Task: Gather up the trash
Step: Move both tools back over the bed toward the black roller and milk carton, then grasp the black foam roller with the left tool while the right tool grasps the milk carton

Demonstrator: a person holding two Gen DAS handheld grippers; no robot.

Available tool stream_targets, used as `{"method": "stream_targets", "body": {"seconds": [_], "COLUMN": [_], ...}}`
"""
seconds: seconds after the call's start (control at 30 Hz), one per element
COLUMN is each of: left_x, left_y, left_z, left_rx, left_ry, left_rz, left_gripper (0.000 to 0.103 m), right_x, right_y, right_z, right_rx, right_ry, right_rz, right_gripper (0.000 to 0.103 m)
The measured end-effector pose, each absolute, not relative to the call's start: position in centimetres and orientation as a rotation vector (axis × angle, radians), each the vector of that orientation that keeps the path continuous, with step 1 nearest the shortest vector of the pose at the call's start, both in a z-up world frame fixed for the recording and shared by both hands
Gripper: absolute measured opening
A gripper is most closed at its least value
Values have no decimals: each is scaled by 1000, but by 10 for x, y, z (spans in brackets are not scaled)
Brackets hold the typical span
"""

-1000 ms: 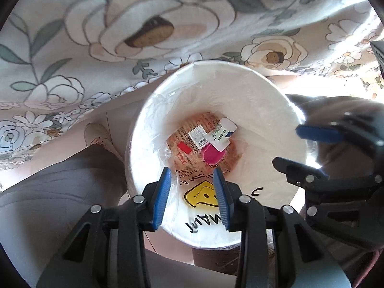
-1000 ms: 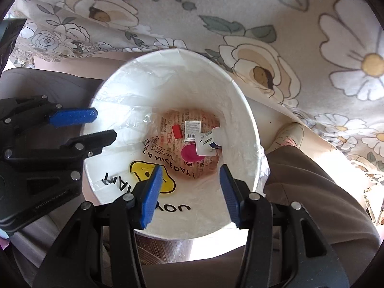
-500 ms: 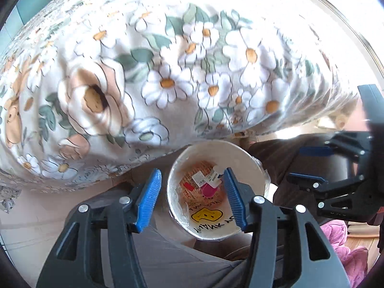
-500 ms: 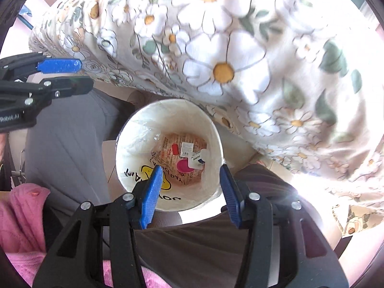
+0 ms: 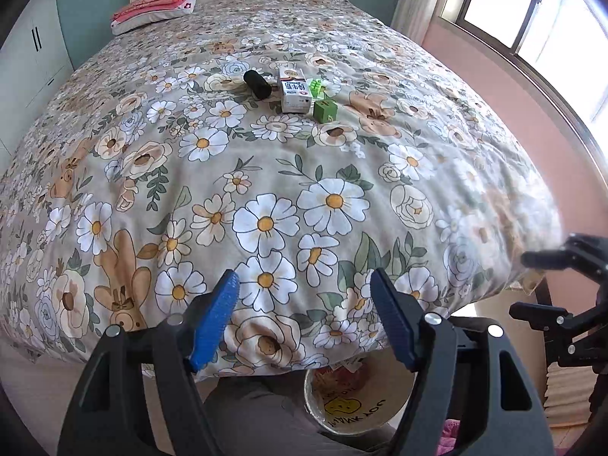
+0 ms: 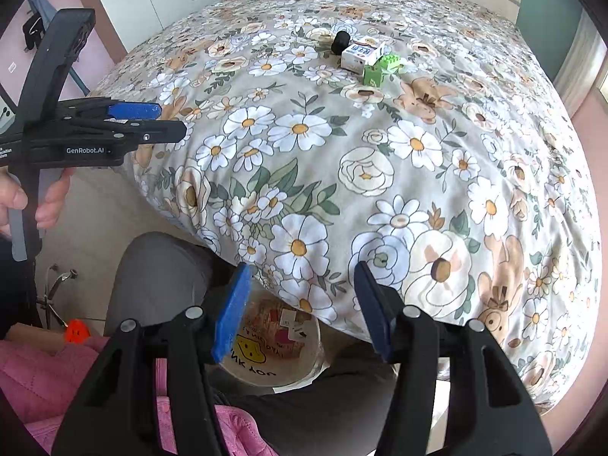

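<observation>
Left tool (image 5: 304, 304) and right tool (image 6: 300, 296) both hanging open, gripping nothing, over the bed edge. Milk carton (image 5: 293, 90), black cylinder (image 5: 257, 84), green box (image 5: 325, 110) sitting mid-bed (image 5: 475, 174); white bin (image 6: 266, 374) standing below.

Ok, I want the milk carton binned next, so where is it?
The milk carton lies mid-bed, far beyond both open tools, in both wrist views. It sits between the black cylinder on its left and the green box on its right.
</observation>
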State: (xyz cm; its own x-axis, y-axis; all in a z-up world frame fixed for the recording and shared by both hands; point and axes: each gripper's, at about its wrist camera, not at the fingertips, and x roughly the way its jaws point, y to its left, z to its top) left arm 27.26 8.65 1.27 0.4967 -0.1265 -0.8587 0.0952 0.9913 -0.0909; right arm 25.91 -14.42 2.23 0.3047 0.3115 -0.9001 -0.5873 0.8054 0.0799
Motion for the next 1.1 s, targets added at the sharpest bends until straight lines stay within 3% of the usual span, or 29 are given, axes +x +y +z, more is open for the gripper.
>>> {"method": "stream_targets", "body": {"seconds": [0.17, 0.5, 1.1], "left_x": [334, 449, 607], "left_y": [106, 129, 147], "left_z": [31, 39, -20], "left_rx": [-98, -230, -340], "left_ry": [1044, 1075, 1171], "left_rz": [-87, -49, 49], "left_gripper": [75, 77, 77], "right_x": [314, 434, 606], "right_y": [-125, -90, -31], "right_z": [60, 85, 5], "right_rx": [-281, -174, -43], "right_ry": [1069, 1094, 1263], "right_rz": [604, 590, 510], "right_gripper": [66, 68, 68]}}
